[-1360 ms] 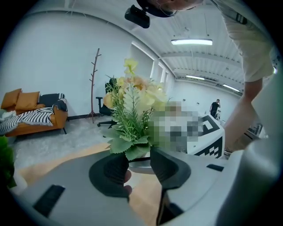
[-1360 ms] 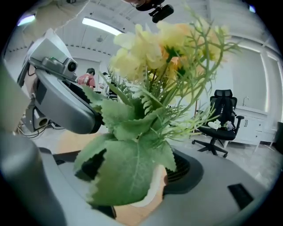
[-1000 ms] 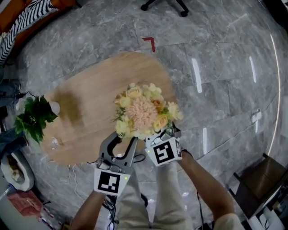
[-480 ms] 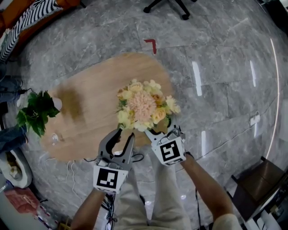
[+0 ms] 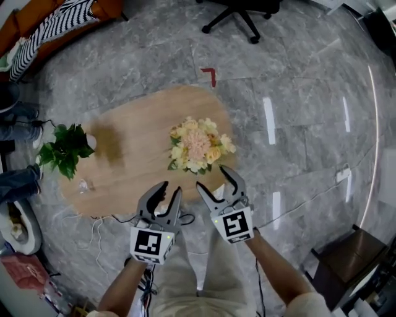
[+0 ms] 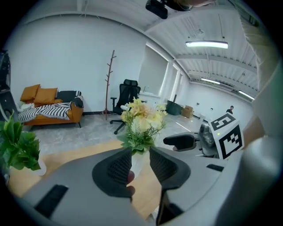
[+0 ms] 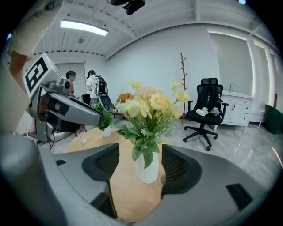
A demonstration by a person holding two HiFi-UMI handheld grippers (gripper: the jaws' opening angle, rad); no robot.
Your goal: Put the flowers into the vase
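Flowers (image 5: 197, 145) are seated in vase (image 7: 146, 167) on counter (image 5: 133, 170). Left tongs (image 5: 170, 188) are held parted, empty. Right tongs (image 5: 213, 178) are spread wide, just narrowed slightly, empty.

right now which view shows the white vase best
The right gripper view: the vase shows nearly whole under the flowers. The left gripper view shows a sliver; in the head view the flowers hide it.

Leafy potted plant (image 5: 65, 151) on table (image 5: 142, 179); office chair (image 5: 240, 13), sofa (image 6: 74, 114) beyond.
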